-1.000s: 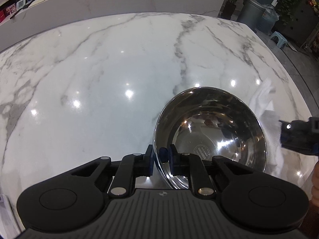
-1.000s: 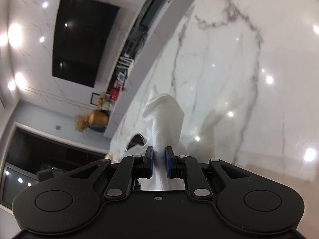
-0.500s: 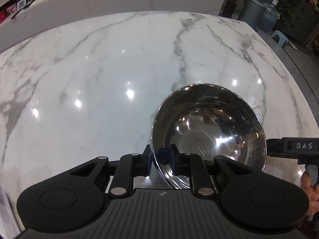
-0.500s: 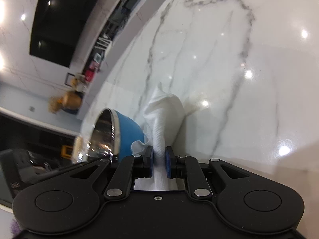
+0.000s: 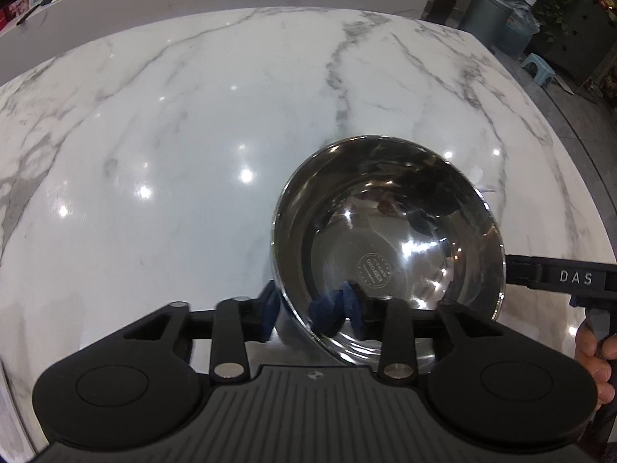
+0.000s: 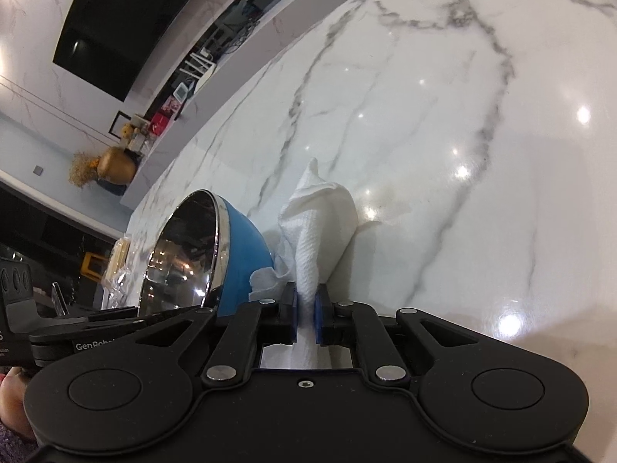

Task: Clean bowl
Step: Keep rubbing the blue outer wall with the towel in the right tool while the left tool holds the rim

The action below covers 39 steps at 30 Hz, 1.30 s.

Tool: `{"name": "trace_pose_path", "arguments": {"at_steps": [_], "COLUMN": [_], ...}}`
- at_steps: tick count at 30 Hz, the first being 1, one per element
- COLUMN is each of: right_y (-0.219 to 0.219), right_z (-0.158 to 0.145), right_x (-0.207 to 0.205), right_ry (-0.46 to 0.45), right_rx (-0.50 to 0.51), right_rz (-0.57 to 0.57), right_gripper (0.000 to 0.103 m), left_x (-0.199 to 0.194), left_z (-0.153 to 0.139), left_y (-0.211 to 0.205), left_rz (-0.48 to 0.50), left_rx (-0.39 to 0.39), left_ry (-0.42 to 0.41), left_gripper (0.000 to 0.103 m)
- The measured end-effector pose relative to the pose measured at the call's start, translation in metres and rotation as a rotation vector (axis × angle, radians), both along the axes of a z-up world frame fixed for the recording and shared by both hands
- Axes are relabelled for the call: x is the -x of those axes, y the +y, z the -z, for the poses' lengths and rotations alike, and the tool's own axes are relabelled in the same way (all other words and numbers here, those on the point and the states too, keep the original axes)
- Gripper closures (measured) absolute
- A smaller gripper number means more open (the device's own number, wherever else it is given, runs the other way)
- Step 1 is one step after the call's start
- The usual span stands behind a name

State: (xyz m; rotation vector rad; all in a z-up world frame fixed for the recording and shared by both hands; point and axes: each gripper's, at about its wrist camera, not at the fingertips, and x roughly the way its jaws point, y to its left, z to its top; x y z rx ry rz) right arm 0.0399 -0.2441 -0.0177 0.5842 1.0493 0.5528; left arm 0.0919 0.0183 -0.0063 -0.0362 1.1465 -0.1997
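The bowl (image 5: 389,239), steel inside and blue outside, is tilted above the white marble counter (image 5: 173,135), its shiny interior holding nothing but reflections. The left gripper (image 5: 312,305) pinches its near rim, one pad inside, one outside. The right gripper (image 6: 305,310) clamps a crumpled white paper towel (image 6: 316,223) just beside the bowl's blue wall. A dark screen (image 6: 127,19) hangs on the far wall.

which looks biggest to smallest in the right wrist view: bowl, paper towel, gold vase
1. bowl
2. paper towel, not much smaller than the bowl, and pinched in the right claw
3. gold vase, far off, so true size unsure
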Motion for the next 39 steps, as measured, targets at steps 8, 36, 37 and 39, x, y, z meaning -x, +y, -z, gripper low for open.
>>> {"name": "trace_pose_path", "arguments": {"at_steps": [8,36,37,39], "right_y": [-0.03,-0.027,-0.025,-0.023], "right_z": [-0.012,0.03,0.03,0.03], "right_x": [-0.003,-0.009,-0.008,-0.008], "right_ry": [-0.053,0.122,0.123,0.12], "right_rx": [-0.184,-0.247,-0.235,-0.213], "right_rz": [0.093,0.101,0.096,0.089], "right_gripper": [0.097,0.097,0.097,0.097], "left_x": [-0.003,0.0,0.0,0.001], "left_z": [-0.003,0.0,0.001,0.002], "left_y": [0.009,0.005,0.006,0.005], "left_rz": [-0.008,0.011,0.001,0.002], "left_rx": [0.022,0.038,0.055,0.063], "left_ry": [-0.017,0.02,0.042,0.054], "left_gripper": [0.086,0.076,0.075,0.074]}}
